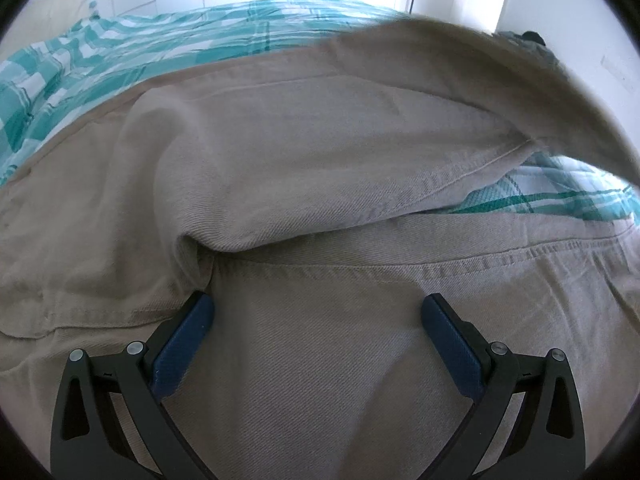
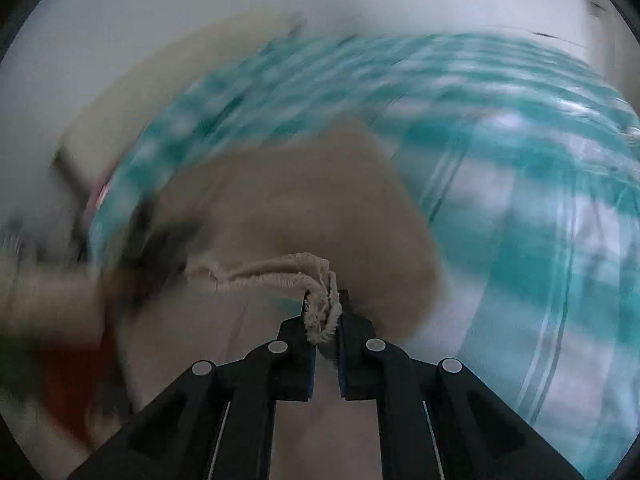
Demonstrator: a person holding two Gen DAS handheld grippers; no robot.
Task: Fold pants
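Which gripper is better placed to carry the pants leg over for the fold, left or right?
Right. The right gripper is shut on the frayed hem of the beige pants, leg lifted. The left gripper is open, resting on the fabric, holding nothing.

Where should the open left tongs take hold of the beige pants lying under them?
On the raised fold just ahead of the left tongs, coming forward and down so one finger slips under its lip. There the pants lift off the flat layer, giving an edge; directly beneath the tongs the cloth lies flat.
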